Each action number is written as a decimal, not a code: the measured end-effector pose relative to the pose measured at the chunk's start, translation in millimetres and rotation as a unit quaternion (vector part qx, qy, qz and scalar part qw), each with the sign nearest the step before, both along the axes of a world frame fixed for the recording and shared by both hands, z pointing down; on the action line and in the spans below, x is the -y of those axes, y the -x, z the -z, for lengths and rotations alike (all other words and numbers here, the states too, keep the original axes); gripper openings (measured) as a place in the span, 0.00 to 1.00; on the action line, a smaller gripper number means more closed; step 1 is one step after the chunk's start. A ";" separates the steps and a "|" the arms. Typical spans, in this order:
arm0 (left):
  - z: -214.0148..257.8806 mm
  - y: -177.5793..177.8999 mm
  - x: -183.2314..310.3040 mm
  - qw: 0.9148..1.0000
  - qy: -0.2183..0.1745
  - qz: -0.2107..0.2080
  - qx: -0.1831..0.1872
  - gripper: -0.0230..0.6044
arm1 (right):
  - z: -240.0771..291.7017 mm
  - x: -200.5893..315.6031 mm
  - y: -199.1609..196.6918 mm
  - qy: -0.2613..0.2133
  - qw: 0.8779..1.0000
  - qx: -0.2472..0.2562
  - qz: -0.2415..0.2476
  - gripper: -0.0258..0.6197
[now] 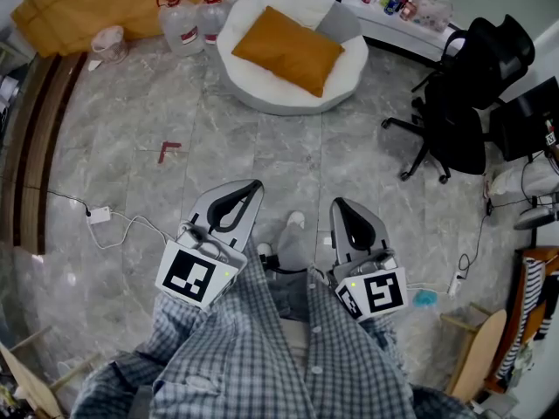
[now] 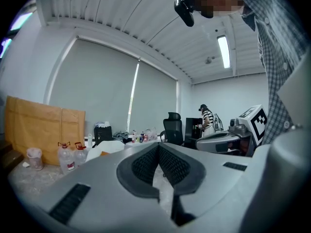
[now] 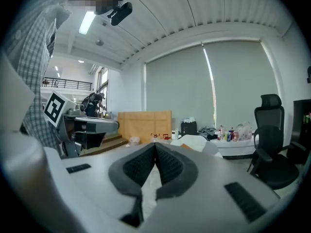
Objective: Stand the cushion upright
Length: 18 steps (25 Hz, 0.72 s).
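An orange cushion (image 1: 288, 49) lies flat on a round white seat (image 1: 253, 90) at the far side of the floor. It shows only as a sliver (image 3: 186, 147) in the right gripper view. My left gripper (image 1: 255, 184) and right gripper (image 1: 339, 203) hover side by side over the grey floor, well short of the seat and pointing toward it. Both have their jaws shut with nothing between them. In the left gripper view the dark pads (image 2: 146, 165) meet, and the right gripper's body (image 2: 228, 140) shows beside them. The right gripper's pads (image 3: 167, 166) meet too.
Two water jugs (image 1: 182, 24) stand left of the seat, before a brown wrapped panel (image 1: 96, 3). A black office chair (image 1: 463, 103) stands at the right. A low white bench holds bottles (image 1: 397, 0). A power strip with its cable (image 1: 98, 215) and a red mark (image 1: 169, 150) lie on the floor.
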State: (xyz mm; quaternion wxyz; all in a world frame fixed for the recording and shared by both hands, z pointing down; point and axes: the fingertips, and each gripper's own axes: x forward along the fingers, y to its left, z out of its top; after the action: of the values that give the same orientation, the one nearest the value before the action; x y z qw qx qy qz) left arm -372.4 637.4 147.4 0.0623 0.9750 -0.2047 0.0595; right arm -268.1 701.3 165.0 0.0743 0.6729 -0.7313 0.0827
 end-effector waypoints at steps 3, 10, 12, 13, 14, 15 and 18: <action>0.0 -4.6 4.6 1.000 -0.005 0.002 0.004 0.04 | -0.8 4.0 -11.5 -0.001 1.000 -0.001 -0.006 0.05; -6.5 -16.3 17.0 1.000 -0.003 0.013 0.012 0.04 | -4.8 20.9 -35.2 -0.006 1.000 0.002 -0.007 0.05; -7.1 -23.6 25.0 1.000 -0.003 0.017 0.012 0.04 | -5.3 28.8 -43.4 -0.007 1.000 0.000 -0.004 0.05; -7.7 -28.1 28.6 1.000 -0.003 0.019 0.013 0.04 | -6.9 32.3 -48.2 -0.005 1.000 -0.003 -0.001 0.05; -8.3 -32.9 32.4 1.000 -0.003 0.020 0.014 0.04 | -8.5 36.0 -53.2 -0.003 1.000 -0.005 0.001 0.05; -8.9 -37.5 36.4 1.000 -0.002 0.021 0.015 0.04 | -9.6 40.3 -58.0 -0.001 1.000 -0.007 0.003 0.05; -9.5 -51.0 52.5 1.000 -0.001 0.026 0.015 0.04 | -10.7 57.1 -72.4 -0.001 1.000 -0.004 0.007 0.05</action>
State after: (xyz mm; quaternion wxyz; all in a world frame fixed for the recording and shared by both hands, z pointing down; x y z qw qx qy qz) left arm -321.4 585.0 157.0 0.0599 0.9683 -0.2314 0.0724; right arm -195.7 644.2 175.7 0.0767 0.6684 -0.7357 0.0786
